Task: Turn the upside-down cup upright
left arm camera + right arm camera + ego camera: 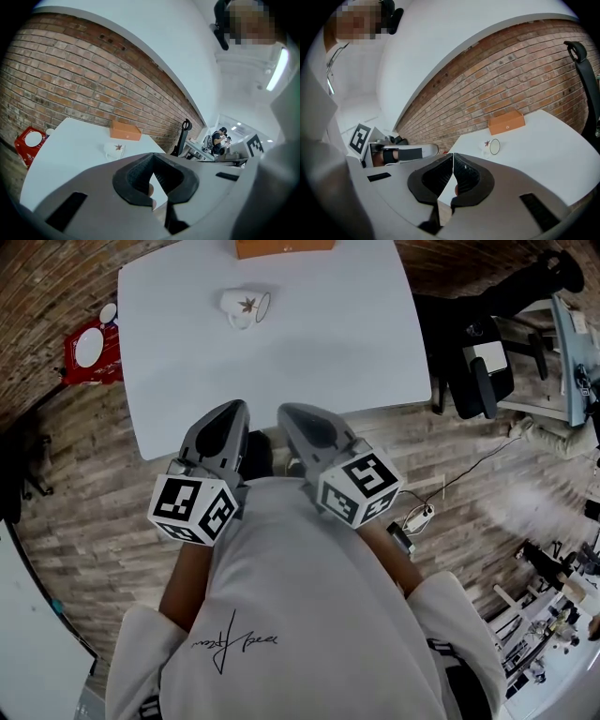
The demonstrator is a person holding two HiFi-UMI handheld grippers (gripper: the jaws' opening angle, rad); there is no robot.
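A white cup (244,306) with a brown leaf print lies on its side toward the far end of the white table (300,371), its rim facing right. It also shows small in the left gripper view as the cup (115,150), and in the right gripper view as the cup (491,146). My left gripper (232,409) and right gripper (292,412) are held side by side close to my chest, just off the table's near edge and far from the cup. Both are shut with nothing between the jaws, as the left gripper (153,155) and the right gripper (453,154) show up close.
An orange box (284,247) lies at the table's far edge behind the cup. A red item with a white plate (91,351) sits on the wooden floor to the left. A black office chair (478,362) and a cluttered desk stand to the right. A brick wall (70,84) backs the table.
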